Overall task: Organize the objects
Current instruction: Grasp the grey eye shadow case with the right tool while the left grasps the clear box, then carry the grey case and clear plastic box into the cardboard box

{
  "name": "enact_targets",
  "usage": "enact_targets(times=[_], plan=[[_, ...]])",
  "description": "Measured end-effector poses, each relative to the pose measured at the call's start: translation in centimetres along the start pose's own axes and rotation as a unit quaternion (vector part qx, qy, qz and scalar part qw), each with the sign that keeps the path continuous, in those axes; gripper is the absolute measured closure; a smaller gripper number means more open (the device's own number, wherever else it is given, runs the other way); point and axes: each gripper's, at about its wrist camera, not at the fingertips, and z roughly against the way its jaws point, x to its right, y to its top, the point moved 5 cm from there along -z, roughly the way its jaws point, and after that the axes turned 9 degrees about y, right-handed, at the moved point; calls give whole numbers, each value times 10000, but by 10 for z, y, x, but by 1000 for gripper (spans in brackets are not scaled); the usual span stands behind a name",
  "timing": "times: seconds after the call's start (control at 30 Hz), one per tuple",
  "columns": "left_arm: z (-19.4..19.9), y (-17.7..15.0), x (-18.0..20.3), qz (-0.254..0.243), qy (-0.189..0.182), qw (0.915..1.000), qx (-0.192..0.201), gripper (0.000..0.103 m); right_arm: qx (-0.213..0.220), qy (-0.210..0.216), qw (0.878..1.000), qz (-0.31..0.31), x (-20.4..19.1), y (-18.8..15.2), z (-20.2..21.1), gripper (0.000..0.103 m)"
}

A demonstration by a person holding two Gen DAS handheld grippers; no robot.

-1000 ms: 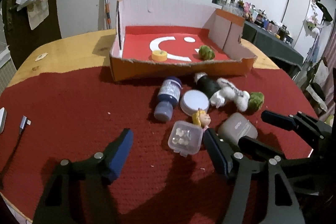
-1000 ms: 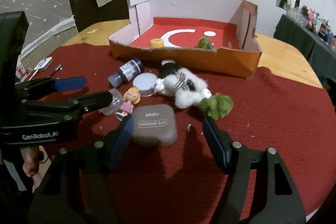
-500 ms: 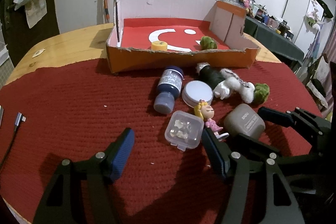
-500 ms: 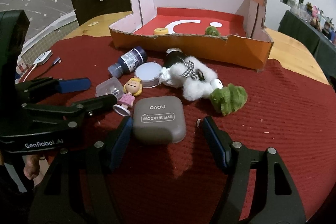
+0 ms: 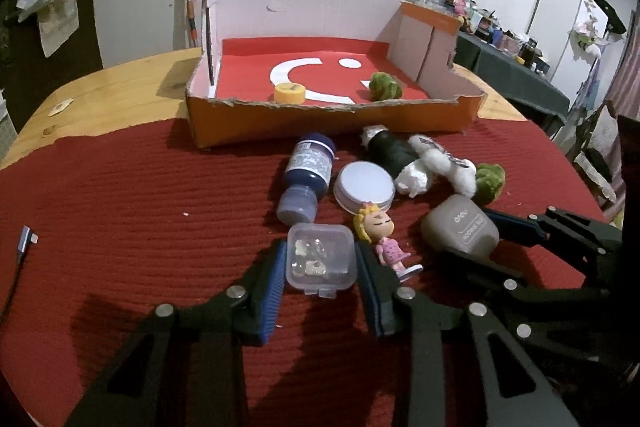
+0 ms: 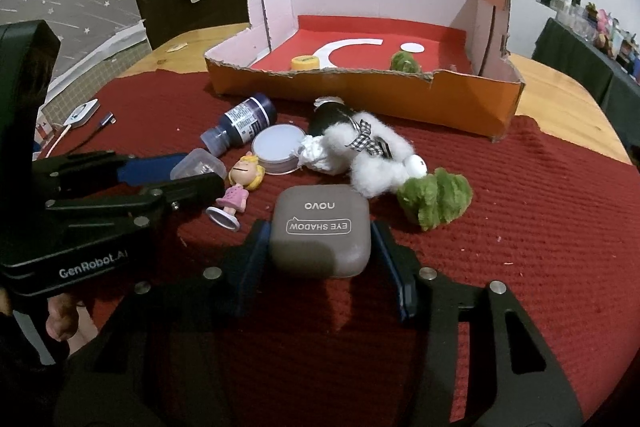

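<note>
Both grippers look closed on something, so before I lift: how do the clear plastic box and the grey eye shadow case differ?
The clear plastic box is see-through with small pieces inside; the eye shadow case is opaque grey with printed lettering. The box sits between the left gripper fingers, the case between the right gripper fingers. The case looks bulkier. Both are rounded squares lying flat on the red mat.

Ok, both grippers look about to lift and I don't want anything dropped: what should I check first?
1. Left gripper pads flank the clear plastic case: ok.
2. Right gripper pads flank the eye shadow case: ok.
3. Firm contact on both: cannot tell.
4. Doll figurine clear of the left gripper's right finger: not ok, it lies against it.
5. Free floor in the cardboard box: ok.
</note>
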Motion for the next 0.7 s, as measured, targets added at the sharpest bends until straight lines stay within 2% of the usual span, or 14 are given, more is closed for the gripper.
enact_targets(times=[0.2,0.53,0.7], plan=[[9,3,3,-24,-64,9999,102,67,140,77,9999,-31,-1,5,10,54],[28,23,-1,48,-65,9990,428,67,674,82,9976,128,-4,37,41,54],[25,24,-2,47,-44,9991,421,67,647,91,9978,97,-2,39,37,54]])
